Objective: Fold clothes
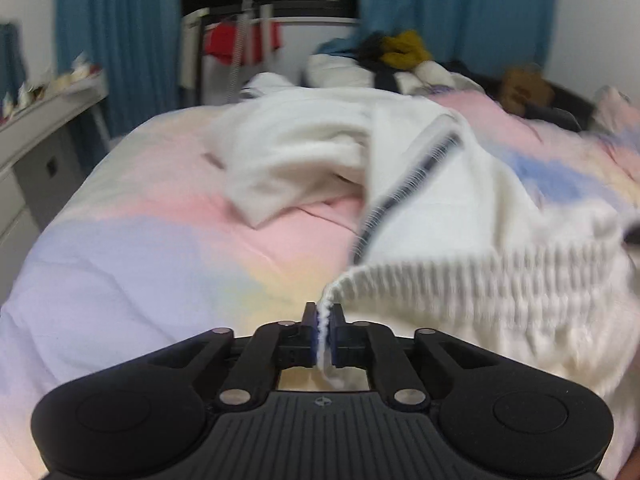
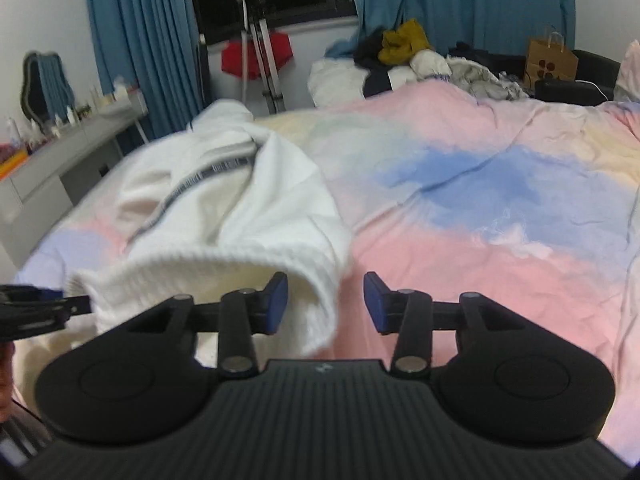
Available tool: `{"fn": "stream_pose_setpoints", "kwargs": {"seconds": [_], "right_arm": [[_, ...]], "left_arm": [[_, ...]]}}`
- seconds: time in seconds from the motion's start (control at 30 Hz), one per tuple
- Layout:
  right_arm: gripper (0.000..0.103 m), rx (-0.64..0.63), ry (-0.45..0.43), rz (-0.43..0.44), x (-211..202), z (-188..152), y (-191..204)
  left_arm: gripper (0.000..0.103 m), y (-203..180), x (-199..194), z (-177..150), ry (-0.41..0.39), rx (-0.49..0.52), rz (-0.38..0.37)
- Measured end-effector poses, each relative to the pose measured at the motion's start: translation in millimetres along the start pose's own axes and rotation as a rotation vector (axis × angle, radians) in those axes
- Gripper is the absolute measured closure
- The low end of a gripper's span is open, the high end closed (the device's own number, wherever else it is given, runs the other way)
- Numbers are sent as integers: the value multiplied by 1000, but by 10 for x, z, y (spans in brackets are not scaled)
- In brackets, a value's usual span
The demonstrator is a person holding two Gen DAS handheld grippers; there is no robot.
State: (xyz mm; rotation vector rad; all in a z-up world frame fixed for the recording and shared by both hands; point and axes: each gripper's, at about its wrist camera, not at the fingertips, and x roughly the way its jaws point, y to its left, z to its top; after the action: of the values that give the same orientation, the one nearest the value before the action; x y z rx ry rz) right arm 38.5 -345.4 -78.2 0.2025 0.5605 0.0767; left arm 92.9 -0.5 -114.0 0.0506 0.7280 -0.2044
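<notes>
A white knit zip-up sweater (image 1: 420, 184) with a ribbed hem lies bunched on the pastel bedspread (image 1: 140, 240). My left gripper (image 1: 325, 334) is shut on the corner of its ribbed hem and holds it lifted. In the right wrist view the sweater (image 2: 224, 208) hangs at the left, its hem passing between the fingers. My right gripper (image 2: 326, 304) is open, with its left blue pad (image 2: 277, 302) against the ribbed hem. The left gripper (image 2: 36, 308) shows at the far left edge, holding the hem.
A pile of clothes (image 2: 404, 56) sits at the bed's far end, with a brown paper bag (image 2: 552, 62) to its right. A grey dresser (image 2: 60, 160) with bottles stands left of the bed. Blue curtains (image 2: 140, 40) and a metal stand (image 2: 260, 52) are behind.
</notes>
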Motion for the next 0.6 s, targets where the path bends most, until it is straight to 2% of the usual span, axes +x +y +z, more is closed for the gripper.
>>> {"fn": "stream_pose_setpoints", "kwargs": {"seconds": [0.07, 0.17, 0.2, 0.3, 0.37, 0.43, 0.47, 0.57, 0.6], "right_arm": [[56, 10, -48, 105, -116, 25, 18], [55, 12, -126, 308, -273, 60, 62], [55, 11, -147, 336, -293, 67, 75], [55, 30, -160, 342, -219, 106, 61], [55, 74, -154, 324, -111, 129, 6], [54, 105, -156, 249, 84, 148, -41], [53, 101, -153, 184, 209, 166, -29], [52, 70, -102, 3, 786, 166, 36], [52, 43, -88, -33, 954, 122, 61]], "left_arm": [[97, 238, -61, 184, -52, -110, 11], [98, 536, -254, 488, -166, -159, 45], [98, 635, -319, 590, -204, -175, 57], [98, 949, -454, 903, -299, -214, 110], [98, 1155, -493, 1083, -355, -234, 156], [98, 1289, -393, 1106, -384, -230, 216], [98, 1355, -342, 1118, -399, -228, 247], [97, 1525, -2, 891, -369, -314, 255], [97, 1558, 127, 819, -330, -321, 271]]}}
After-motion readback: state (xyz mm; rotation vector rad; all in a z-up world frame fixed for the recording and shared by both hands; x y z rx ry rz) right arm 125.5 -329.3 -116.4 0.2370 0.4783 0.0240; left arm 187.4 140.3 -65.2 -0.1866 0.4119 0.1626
